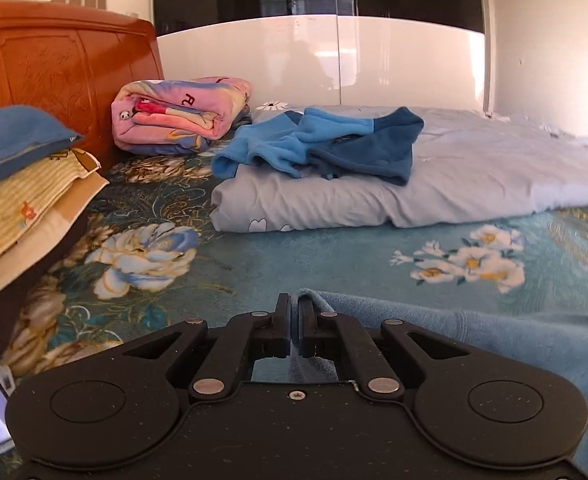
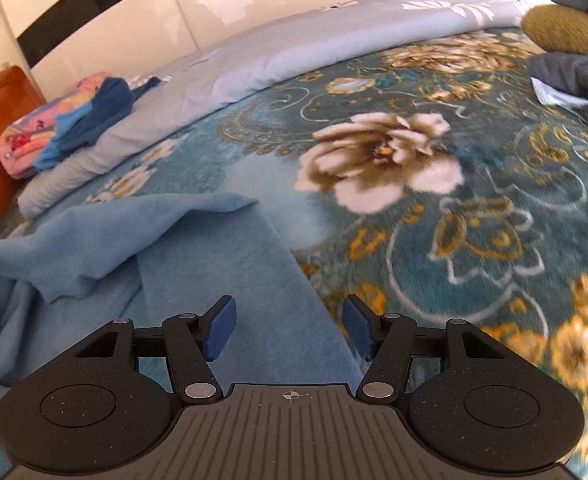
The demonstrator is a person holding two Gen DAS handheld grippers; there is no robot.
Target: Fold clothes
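The left gripper (image 1: 295, 316) is sitting low over the bed, its two black fingers (image 1: 282, 320) pressed together with only a sliver between them, and an edge of the light blue garment (image 1: 494, 344) is running up right beside and between the tips — it looks pinched, with cloth showing through the gap behind the fingers. The garment is spreading off to the right of that gripper across the floral blanket (image 1: 253, 256), close to the near edge of the bed.

Over on the right wrist view, the right gripper (image 2: 289, 326) is standing wide, its blue pads (image 2: 221, 328) well apart and gripping nothing. It is hovering over a flat strip of the same light blue garment (image 2: 197, 256), whose rumpled fold is lying to the left, while the floral blanket (image 2: 434, 208) is filling the right side.

Farther back, a two-tone blue top (image 1: 322, 144) is lying crumpled on a folded pale grey quilt (image 1: 474, 176) near the far edge of the bed. A rolled pink blanket (image 1: 181, 120) is resting against the wooden headboard (image 1: 61, 64), and pillows (image 1: 25, 176) are stacked at the left edge. At the right wrist view's upper right corner, a pile of dark clothes (image 2: 574, 68) is lying on the floral blanket.
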